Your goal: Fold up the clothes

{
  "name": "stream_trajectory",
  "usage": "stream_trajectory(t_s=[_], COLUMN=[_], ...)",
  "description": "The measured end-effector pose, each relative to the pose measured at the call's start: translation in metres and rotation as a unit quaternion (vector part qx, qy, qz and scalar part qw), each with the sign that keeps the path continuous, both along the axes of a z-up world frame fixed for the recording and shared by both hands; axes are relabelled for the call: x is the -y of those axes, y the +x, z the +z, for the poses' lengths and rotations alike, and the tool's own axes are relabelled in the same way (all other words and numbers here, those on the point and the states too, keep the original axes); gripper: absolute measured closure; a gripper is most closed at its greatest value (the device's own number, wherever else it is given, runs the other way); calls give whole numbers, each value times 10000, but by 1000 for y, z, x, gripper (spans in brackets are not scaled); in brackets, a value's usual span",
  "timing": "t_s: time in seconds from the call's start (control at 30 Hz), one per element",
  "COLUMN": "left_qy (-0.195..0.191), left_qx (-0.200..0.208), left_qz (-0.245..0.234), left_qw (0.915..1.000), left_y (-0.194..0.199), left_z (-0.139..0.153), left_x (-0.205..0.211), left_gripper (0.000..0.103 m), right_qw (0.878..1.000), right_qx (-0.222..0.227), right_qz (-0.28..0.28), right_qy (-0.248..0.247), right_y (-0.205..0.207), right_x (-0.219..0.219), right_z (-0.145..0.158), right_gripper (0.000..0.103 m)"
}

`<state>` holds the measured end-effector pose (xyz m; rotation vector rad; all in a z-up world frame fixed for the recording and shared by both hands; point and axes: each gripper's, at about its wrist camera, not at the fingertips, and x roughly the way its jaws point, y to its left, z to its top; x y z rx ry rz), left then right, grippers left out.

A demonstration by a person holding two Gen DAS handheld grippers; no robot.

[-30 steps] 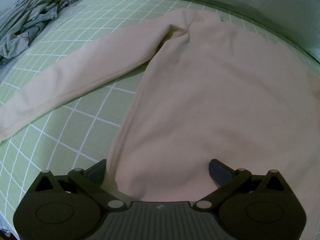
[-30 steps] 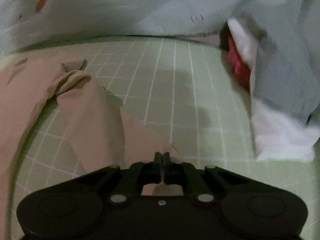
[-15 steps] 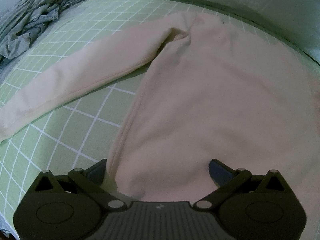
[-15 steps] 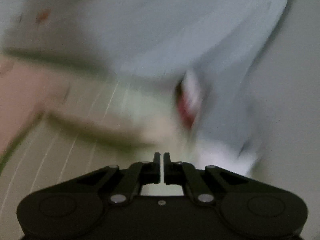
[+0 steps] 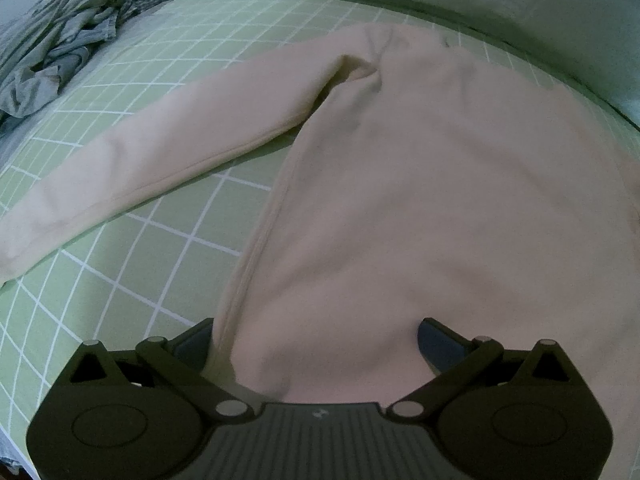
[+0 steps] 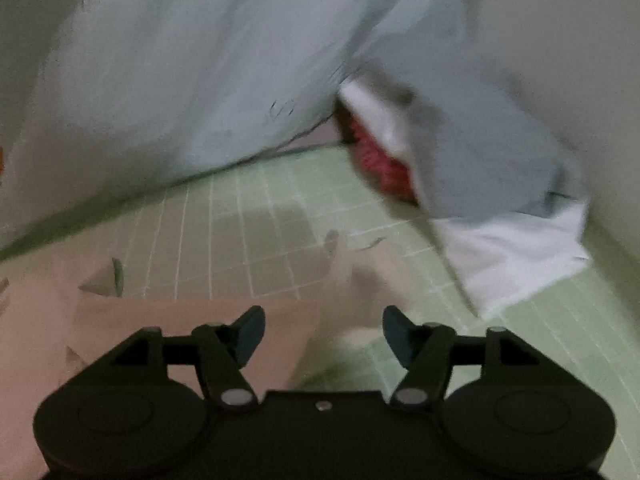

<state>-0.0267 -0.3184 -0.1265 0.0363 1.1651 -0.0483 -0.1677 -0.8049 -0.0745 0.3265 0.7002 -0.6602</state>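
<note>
The folding has hardly begun. In the left wrist view a pale pink sweater lies spread flat on the green checked bed sheet. Its body fills the middle and right of the frame. One long sleeve stretches straight out to the left edge, not folded in at all.

The left gripper sits at the bottom of that frame with its jaws spread wide. The bottom edge of the sweater lies between them, but the pads do not seem to squeeze it.

In the right wrist view, which is blurry, the right gripper has just been opening, and its jaws now stand apart with nothing pinched. Pink cloth, likely the other sleeve, lies loose under and past it, in the lower left and middle.

So both sleeves and the body fold are probably still to do. More clothes wait: a gray crumpled heap at the upper left, and a gray, white and red pile at the right.
</note>
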Motion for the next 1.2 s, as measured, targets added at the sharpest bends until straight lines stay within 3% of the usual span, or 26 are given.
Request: stream_trajectory(t_s=[0.07, 0.13, 0.17, 0.2, 0.37, 0.53, 0.6, 0.7, 0.77, 0.87, 0.93, 0.97, 1.0, 1.2], left_qy=[0, 1, 0, 1, 4, 5, 4, 2, 0, -4, -8, -10, -12, -81], left_qx=[10, 18, 20, 22, 22, 21, 15, 18, 38, 70, 89, 99, 108, 78], left_qz=[15, 19, 19, 20, 10, -15, -28, -29, -19, -3, 18, 30, 41, 112], left_qw=[10000, 10000, 10000, 10000, 10000, 10000, 10000, 10000, 10000, 10000, 10000, 9999, 9999, 9999], left_y=[0, -1, -2, -2, -1, 0, 1, 1, 1, 0, -1, -1, -1, -2], left_z=[-1, -1, -1, -1, -1, -1, -1, 0, -1, -1, -1, -1, -1, 1], left_x=[1, 1, 1, 1, 2, 2, 2, 2, 2, 2, 3, 4, 4, 3], left_gripper=[0, 0, 0, 0, 0, 0, 0, 0, 0, 0, 0, 0, 0, 0], right_qw=[9991, 9966, 9947, 9926, 9839, 9764, 9734, 9649, 9581, 9527, 9597, 9650, 9691, 9715], right_qx=[-319, -346, -305, -234, -101, 42, 198, 442, 485, 476, 331, 209, 163, 162], right_qz=[-287, -752, -982, -1185, -1771, -2071, -2162, -2451, -2681, -2859, -2664, -2500, -2341, -2158], right_qy=[-68, -11, 53, 115, 224, 619, 728, 833, 880, 914, 830, 766, 764, 973], right_y=[11, 3, -3, -12, -75, -123, -132, -133, -130, -127, -122, -120, -119, -148], right_x=[8, 13, 16, 17, 1, -12, -10, 2, 13, 24, 29, 28, 28, -3], right_z=[-8, -12, -13, -14, -21, -32, -34, -32, -32, -33, -34, -35, -35, -30], right_gripper=[41, 58, 76, 84, 87, 79, 62, 46, 38, 36, 55, 85, 97, 97])
